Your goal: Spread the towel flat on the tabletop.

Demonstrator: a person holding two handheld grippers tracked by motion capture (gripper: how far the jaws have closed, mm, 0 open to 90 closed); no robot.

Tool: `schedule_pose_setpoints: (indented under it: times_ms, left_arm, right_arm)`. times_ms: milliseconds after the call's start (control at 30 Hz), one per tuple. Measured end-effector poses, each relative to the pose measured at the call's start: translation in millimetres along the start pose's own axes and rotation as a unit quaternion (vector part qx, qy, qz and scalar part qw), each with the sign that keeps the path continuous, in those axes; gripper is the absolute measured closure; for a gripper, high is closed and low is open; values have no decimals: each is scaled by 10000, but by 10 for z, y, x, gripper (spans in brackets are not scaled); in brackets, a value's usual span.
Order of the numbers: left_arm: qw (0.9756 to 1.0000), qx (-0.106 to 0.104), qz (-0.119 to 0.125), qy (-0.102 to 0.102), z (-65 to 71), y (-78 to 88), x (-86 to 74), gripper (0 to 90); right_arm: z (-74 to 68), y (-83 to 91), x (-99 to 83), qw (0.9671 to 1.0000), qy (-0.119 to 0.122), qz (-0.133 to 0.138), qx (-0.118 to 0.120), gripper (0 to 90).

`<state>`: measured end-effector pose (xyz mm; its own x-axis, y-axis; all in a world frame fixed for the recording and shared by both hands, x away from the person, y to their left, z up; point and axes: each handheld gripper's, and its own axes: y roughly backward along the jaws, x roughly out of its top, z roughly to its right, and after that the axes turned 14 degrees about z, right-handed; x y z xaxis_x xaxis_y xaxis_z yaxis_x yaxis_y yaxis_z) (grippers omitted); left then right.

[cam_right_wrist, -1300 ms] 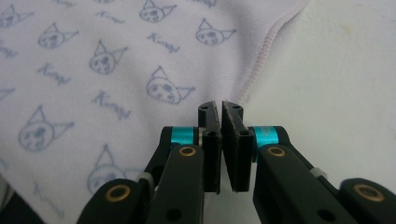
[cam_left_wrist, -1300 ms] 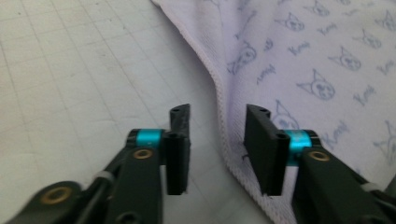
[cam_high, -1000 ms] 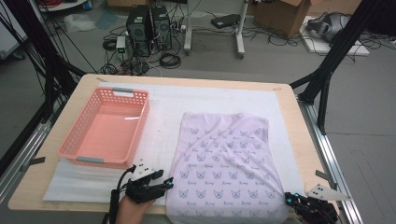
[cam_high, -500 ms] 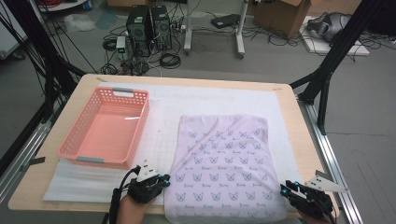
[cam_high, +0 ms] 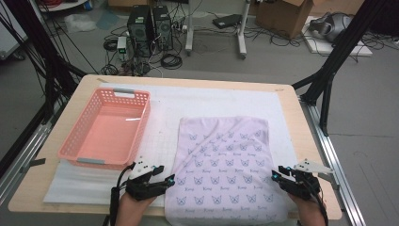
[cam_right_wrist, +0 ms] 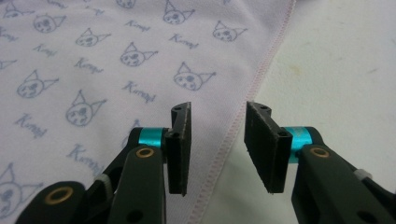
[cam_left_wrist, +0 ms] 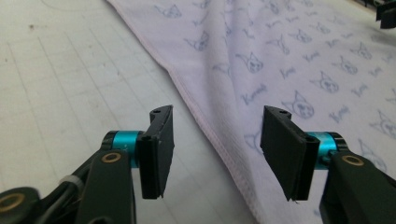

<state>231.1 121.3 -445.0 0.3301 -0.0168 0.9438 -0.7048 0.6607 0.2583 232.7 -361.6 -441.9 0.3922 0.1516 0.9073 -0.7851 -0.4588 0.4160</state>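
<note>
Cloth (cam_high: 225, 167), pale lilac with a cat-face print, is lying flat on the white mat (cam_high: 207, 106) at the near right of the table (cam_high: 291, 101). Left gripper (cam_high: 170, 180) is sitting at the cloth's near left hem, its jaws having just been opening, the hem passing beneath the gap ungripped. Right gripper (cam_high: 275, 173) is sitting at the near right hem, jaws likewise parting, pads pressing on nothing. Pink basket (cam_high: 106, 129) is standing on the mat to the left, apart from the cloth.

Cloth (cam_high: 226, 169): soft matt woven fabric, stitched hem. Basket (cam_high: 106, 129): glossy perforated plastic. Tabletop (cam_high: 301, 117): smooth matt wood. Jaws: matt black.
</note>
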Motion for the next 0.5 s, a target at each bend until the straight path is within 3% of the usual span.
schedule_pose_setpoints:
  times_ms: [133, 233, 333, 500]
  left_arm:
    - [9999, 12, 106, 80, -45, -72, 25, 436]
    - [9999, -3, 89, 125, -61, -121, 23, 435]
    - [9999, -43, 59, 132, -56, -158, 21, 436]
    - [9998, -21, 65, 166, -64, -202, 37, 437]
  right_arm:
    - [-6, -92, -29, 9996, 151, -226, 81, 681]
    - [-13, -78, -27, 9993, 128, -277, 231, 858]
    - [-24, -28, -21, 9989, 231, -383, 106, 869]
    - [49, 159, -79, 9988, 72, -479, -33, 869]
